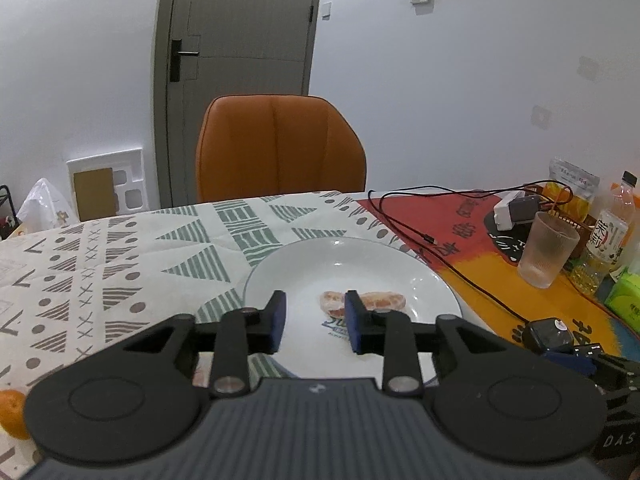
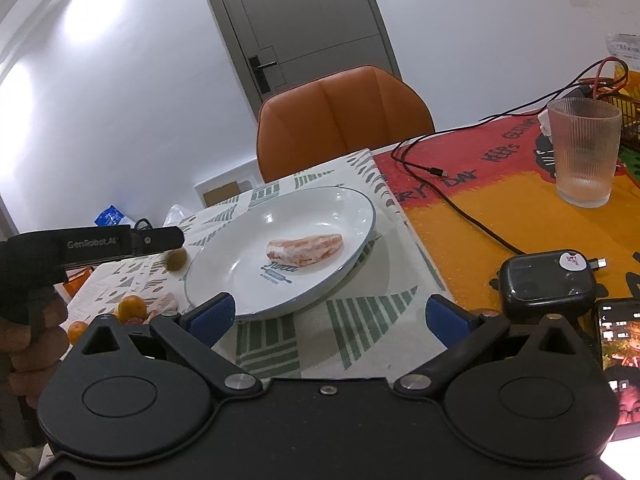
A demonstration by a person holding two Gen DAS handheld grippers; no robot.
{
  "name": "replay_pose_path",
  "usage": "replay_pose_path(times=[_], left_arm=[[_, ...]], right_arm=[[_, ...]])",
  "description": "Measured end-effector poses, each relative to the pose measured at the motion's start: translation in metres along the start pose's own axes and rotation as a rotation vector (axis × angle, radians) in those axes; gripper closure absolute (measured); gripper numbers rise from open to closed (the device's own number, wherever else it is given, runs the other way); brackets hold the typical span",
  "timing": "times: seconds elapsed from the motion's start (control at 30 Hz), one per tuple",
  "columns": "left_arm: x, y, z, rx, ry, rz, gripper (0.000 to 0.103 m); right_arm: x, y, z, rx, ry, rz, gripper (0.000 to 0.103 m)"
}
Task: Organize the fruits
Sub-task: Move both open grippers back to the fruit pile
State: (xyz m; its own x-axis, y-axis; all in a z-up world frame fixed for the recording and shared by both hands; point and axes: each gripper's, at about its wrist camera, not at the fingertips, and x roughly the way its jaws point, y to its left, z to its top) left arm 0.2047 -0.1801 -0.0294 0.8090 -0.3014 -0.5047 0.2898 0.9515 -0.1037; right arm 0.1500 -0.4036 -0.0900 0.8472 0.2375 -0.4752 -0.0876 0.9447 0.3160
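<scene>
A peeled pink-orange fruit segment (image 1: 384,300) (image 2: 306,250) lies in the middle of a white plate (image 1: 320,256) (image 2: 320,208). My left gripper (image 1: 316,312) hovers over the plate's near edge with a narrow gap between its blue pads and nothing in that gap; the segment lies just beyond its tips. In the right wrist view the left gripper (image 2: 176,237) shows from the side, left of the plate. My right gripper (image 2: 330,306) stands wide open and empty in front of the plate. Small oranges (image 2: 132,307) (image 1: 12,412), another peeled segment (image 2: 162,304) and a brownish fruit (image 2: 177,259) lie left of the plate.
To the right are a ribbed glass (image 2: 582,152) (image 1: 546,252), black cables (image 2: 460,204), a black box (image 2: 546,284), a lit phone (image 2: 620,356), a bottle (image 1: 612,224) and a green pack (image 1: 626,300). An orange chair (image 1: 280,148) stands behind the table. A hand (image 2: 28,340) holds the left gripper.
</scene>
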Motion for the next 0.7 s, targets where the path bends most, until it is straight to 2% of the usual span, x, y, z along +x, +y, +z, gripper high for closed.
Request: replay_pose_path(times=[0.07, 0.13, 0.23, 0.43, 0.7], left_arm=[[-0.004, 0.005, 0.0, -0.014, -0.003, 0.017, 0.061], [-0.009, 0.01, 0.0, -0.025, -0.013, 0.034, 0.039], [-0.02, 0.019, 0.0, -0.05, -0.043, 0.072, 0.015], [-0.036, 0.037, -0.002, -0.078, -0.056, 0.12, 0.003], [-0.058, 0.059, -0.009, -0.102, -0.052, 0.143, 0.0]], right_arm=[[-0.001, 0.002, -0.001, -0.004, 0.001, 0.005, 0.0], [-0.001, 0.004, -0.001, -0.006, 0.002, 0.01, 0.0], [-0.002, 0.006, -0.001, -0.006, 0.005, 0.017, 0.0], [-0.003, 0.015, 0.001, -0.016, 0.004, 0.031, 0.0], [-0.006, 0.032, 0.003, -0.034, -0.002, 0.048, 0.0]])
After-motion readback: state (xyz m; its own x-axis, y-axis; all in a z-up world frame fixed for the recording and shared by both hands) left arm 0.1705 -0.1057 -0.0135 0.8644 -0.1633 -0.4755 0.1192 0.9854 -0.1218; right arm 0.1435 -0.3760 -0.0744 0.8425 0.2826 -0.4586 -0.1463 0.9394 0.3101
